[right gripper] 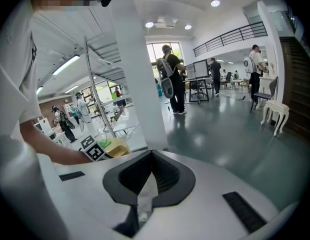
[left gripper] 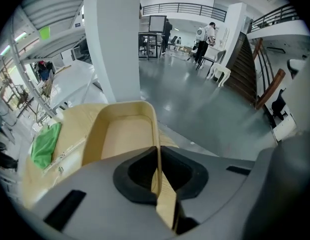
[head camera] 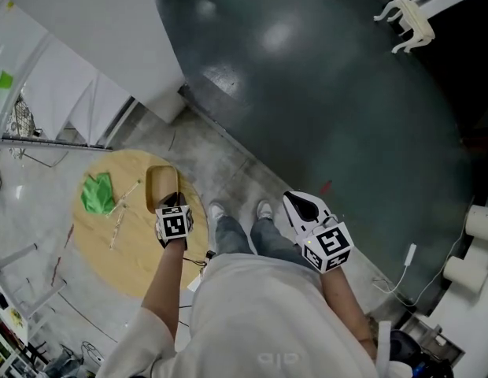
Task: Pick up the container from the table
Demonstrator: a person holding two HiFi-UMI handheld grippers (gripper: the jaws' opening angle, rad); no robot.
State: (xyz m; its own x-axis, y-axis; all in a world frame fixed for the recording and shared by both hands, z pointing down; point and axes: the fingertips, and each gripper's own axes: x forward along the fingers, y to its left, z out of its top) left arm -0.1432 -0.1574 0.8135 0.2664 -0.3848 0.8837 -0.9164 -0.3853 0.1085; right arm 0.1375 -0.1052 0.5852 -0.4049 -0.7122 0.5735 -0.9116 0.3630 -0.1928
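I am pinching the container's [left gripper: 122,134] right wall with the left gripper [left gripper: 157,169] (right gripper [right gripper: 147,184] pressed together, empty), so a level lift is coming next.

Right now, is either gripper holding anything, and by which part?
The left gripper pinches the tan container by one side wall; the right gripper is shut, holding nothing.

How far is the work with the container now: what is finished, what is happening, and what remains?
Done: the left gripper is at the tan container, and its fingers are shut on one wall of it. In hand: that grip; the container seems to sit on the round table, not yet lifted. Left: raising it clear of the table. The right gripper is shut, empty, and held apart over the floor.
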